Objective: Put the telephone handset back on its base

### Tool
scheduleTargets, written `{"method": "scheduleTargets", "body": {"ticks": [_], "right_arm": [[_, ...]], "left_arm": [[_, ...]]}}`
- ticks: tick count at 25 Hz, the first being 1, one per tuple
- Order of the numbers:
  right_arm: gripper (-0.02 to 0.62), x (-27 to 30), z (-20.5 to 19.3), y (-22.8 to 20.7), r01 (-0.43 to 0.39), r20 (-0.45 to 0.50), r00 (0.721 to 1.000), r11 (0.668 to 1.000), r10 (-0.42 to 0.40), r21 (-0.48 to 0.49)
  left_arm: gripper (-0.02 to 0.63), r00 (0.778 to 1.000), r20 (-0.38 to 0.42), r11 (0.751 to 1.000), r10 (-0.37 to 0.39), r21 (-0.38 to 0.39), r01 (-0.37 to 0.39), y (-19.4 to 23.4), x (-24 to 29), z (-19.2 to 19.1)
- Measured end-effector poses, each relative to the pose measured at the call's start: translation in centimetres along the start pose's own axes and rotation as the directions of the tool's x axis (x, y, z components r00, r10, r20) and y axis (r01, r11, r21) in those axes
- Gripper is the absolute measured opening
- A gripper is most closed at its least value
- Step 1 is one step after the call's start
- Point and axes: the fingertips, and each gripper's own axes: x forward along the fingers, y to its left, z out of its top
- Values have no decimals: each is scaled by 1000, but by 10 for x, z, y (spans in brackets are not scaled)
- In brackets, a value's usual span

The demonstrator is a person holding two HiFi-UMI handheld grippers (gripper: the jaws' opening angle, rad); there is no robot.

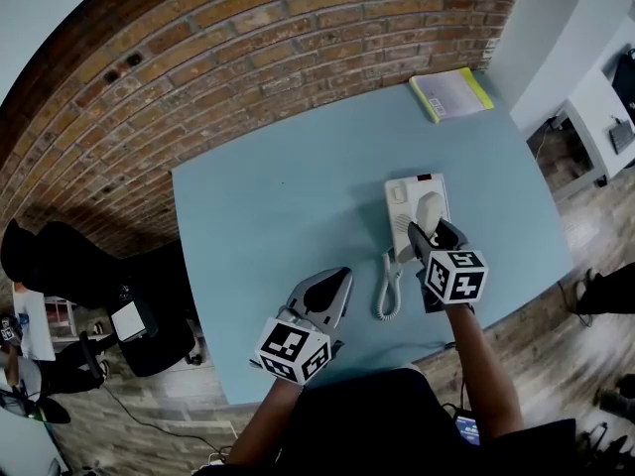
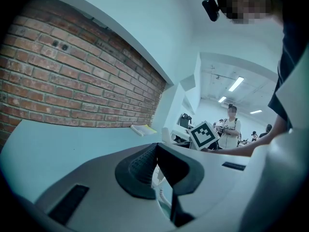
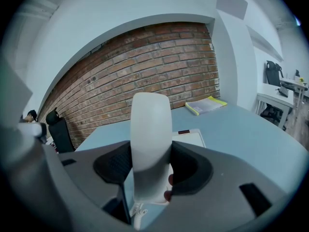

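Note:
A white telephone handset [image 1: 429, 210] stands tilted over its white base [image 1: 402, 194] at the right of the blue table [image 1: 278, 206]. My right gripper [image 1: 430, 236] is shut on the handset's lower part. In the right gripper view the handset [image 3: 150, 129] rises upright between the dark pads, and the base [image 3: 192, 137] lies just beyond it. A coiled cord [image 1: 388, 288] hangs from the handset onto the table. My left gripper [image 1: 339, 284] hovers near the table's front edge, left of the cord, shut with nothing in it [image 2: 157, 151].
A yellow-edged notebook [image 1: 451, 93] lies at the table's far right corner, also seen as the notebook [image 3: 205, 105] in the right gripper view. A brick wall [image 1: 248, 58] backs the table. A black office chair [image 1: 149, 330] stands on the floor to the left.

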Motion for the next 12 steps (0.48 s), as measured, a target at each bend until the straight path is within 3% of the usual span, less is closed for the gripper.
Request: {"method": "scheduleTargets", "body": {"ticks": [12], "right_arm": [[227,22,-13,-17,15,-53,998,1000,-15,-1]], "left_arm": [[9,999,-7,999,32,-18,-32,15,10,-1]]}}
